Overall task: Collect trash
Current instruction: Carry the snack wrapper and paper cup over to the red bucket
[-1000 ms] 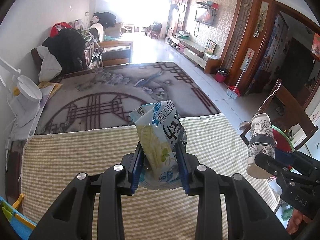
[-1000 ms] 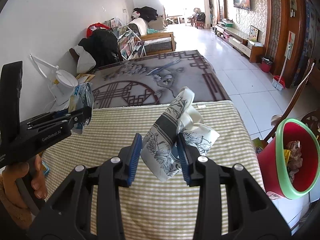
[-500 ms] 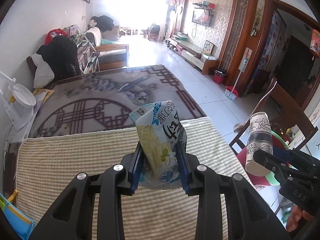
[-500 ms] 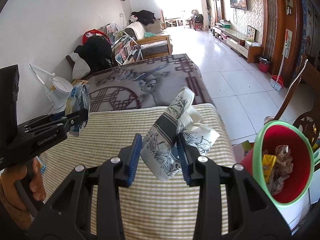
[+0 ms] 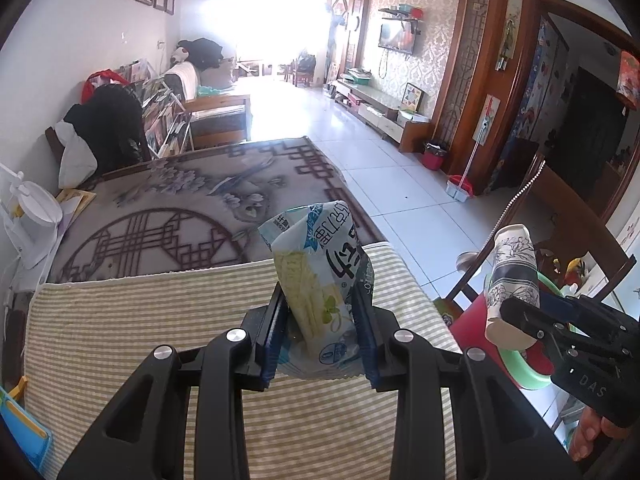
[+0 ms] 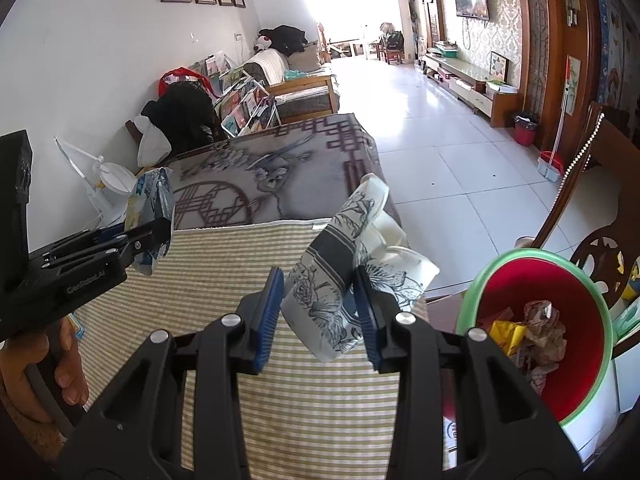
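Red bin (image 6: 576, 384) right of striped cloth (image 6: 280, 400)

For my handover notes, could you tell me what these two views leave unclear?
- Left wrist view: red bin mostly hidden behind right tongs and crushed paper cup.
- Right wrist view: bin's base cut off by the edge; deeper trash hidden.
- Snack wrapper print unreadable.
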`<state>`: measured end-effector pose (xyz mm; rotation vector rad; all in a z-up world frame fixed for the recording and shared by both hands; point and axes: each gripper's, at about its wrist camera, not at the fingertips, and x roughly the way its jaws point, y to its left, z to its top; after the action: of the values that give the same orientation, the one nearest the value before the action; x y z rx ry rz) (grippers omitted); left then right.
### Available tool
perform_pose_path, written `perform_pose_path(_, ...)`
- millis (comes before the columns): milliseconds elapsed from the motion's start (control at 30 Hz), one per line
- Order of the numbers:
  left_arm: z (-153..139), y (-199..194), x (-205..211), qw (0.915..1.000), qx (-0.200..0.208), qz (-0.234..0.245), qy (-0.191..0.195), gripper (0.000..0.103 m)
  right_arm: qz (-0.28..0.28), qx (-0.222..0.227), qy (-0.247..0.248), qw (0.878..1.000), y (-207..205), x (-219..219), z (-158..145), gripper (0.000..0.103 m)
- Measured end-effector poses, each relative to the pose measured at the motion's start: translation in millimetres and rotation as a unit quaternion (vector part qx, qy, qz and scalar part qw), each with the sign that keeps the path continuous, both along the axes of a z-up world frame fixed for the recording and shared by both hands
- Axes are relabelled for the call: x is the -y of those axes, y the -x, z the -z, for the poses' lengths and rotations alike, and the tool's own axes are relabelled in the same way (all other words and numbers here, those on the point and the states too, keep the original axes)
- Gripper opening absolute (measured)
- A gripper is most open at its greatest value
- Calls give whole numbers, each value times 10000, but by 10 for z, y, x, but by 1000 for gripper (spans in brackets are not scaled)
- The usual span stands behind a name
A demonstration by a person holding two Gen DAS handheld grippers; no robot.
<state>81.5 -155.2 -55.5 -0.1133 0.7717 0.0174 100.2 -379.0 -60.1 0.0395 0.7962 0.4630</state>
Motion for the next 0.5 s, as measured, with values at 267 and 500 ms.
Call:
perform_pose_path(267, -46, -100, 368, 9999, 23, 132, -69, 31, 208, 20, -117, 9997, -63, 386, 1, 35)
perform_pose_path(500, -45, -262, 745, 9989, 12, 445, -126, 31, 565, -5, -165, 9983, -139, 829, 40, 35)
